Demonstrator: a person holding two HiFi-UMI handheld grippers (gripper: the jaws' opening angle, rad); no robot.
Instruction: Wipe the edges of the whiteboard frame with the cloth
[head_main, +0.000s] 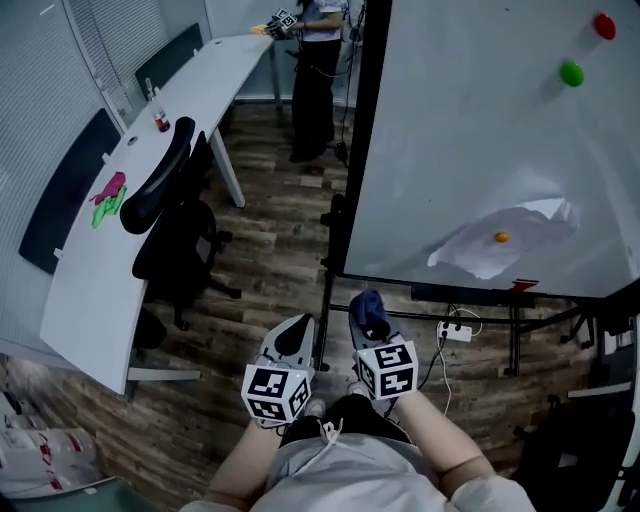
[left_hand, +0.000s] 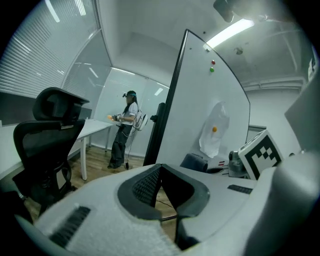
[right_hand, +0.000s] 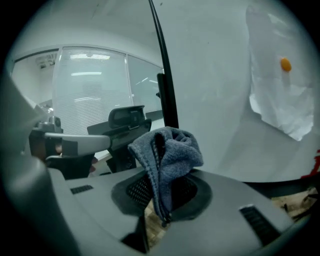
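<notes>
Beside the glossy whiteboard (head_main: 470, 150), right tool (right_hand: 162, 189) pinches a crumpled knit cloth (right_hand: 172, 150); left tool (left_hand: 160, 169) sits closed.

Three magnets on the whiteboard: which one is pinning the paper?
The orange magnet, lowest of the three, sits on the white paper; the red magnet and green magnet sit higher on bare whiteboard.

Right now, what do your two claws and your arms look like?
The left claw and right claw are pale grey, chunky and wedge-shaped. Inside the jaws are dark, ridged pads. Each one carries a white cube printed with black square patterns. The forearms are bare, and no cables show.
</notes>
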